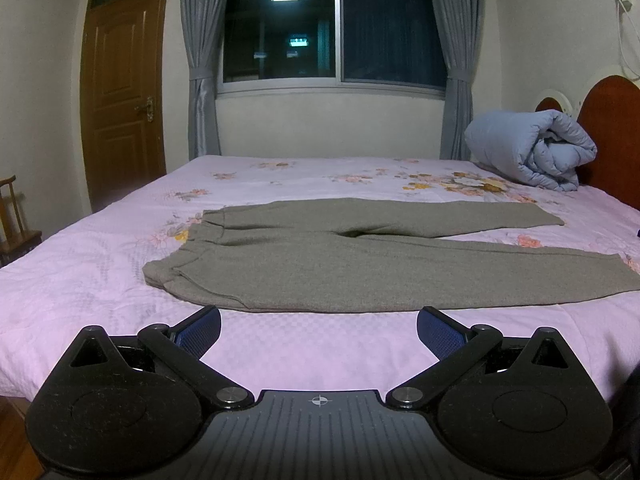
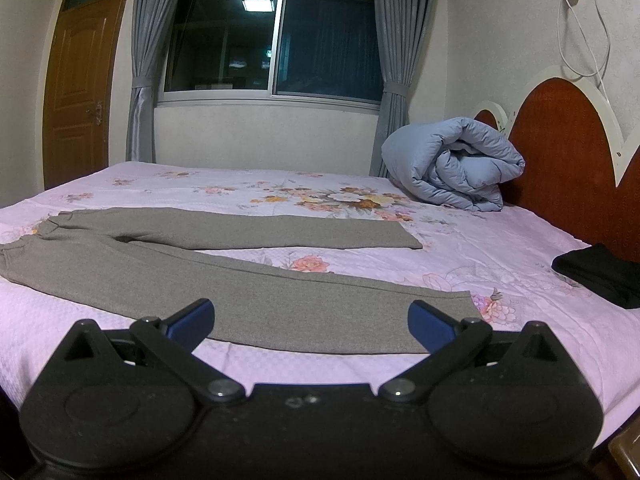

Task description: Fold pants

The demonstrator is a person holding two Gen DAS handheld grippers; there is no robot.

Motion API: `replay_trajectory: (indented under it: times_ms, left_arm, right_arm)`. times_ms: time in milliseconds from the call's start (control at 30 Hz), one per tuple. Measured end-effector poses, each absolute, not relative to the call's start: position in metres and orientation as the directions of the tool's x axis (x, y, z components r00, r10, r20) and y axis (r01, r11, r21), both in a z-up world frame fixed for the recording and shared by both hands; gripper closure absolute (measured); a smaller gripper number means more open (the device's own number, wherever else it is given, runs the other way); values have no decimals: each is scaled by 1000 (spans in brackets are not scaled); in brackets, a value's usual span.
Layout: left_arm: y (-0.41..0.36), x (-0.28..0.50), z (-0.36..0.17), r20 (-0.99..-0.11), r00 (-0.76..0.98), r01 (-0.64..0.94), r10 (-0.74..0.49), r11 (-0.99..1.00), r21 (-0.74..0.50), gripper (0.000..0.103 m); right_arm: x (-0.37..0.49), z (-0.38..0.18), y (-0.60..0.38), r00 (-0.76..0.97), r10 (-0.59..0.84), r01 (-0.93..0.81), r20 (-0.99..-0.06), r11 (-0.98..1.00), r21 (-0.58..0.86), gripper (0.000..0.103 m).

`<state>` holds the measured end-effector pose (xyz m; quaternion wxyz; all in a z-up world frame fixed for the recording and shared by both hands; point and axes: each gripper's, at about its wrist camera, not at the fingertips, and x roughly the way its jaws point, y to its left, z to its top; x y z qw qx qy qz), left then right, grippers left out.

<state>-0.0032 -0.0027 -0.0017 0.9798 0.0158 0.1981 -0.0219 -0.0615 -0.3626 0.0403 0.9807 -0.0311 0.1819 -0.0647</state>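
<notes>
So the grey pants (image 1: 360,256) are laid out flat on the bed (image 1: 80,300), on a pink floral sheet, not folded at all yet. Waistband sits toward the door side, both legs run off toward the headboard (image 2: 568,168), splayed in a narrow V with a strip of sheet showing between them. The near leg runs along just inside the bed's front edge.

Left gripper (image 1: 319,330) hovers over bare sheet just short of the near leg, up by the hip end, jaws spread wide and nothing between them. Right gripper (image 2: 311,324) is the same deal, fingers wide apart and empty, parked over the cuff end of that near leg; the blue pads (image 2: 192,320) sit above the fabric, and I can't tell whether they touch it.

Other stuff: a rolled-up light blue duvet (image 2: 456,164) sits against the headboard at the far corner, well away from the pants. Some folded black cloth (image 2: 600,276) lies on the sheet near the headboard. Wooden door (image 1: 120,92) far left, dark window (image 1: 336,28) with grey curtains (image 1: 200,60) tied back, and a white cable (image 2: 580,40) hanging from a wall socket.

As for writing or logos, I can't read any anywhere. The left gripper body just has a little crosshair mark (image 1: 321,401).
</notes>
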Motion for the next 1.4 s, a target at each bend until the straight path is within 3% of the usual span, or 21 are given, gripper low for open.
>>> replay_trajectory:
  times_ms: [1233,1400]
  left_arm:
    - [-4,-4,-1,-396,917,48,-37,999,17,0]
    - [14,5,9,-371,928,7,-15,1000,-22,0]
  right_arm:
    - [-61,42,-363,924,-142,118,-355,989,-87,6]
    - [-59,51,-360,945,-111,87,-308,992,-90,6]
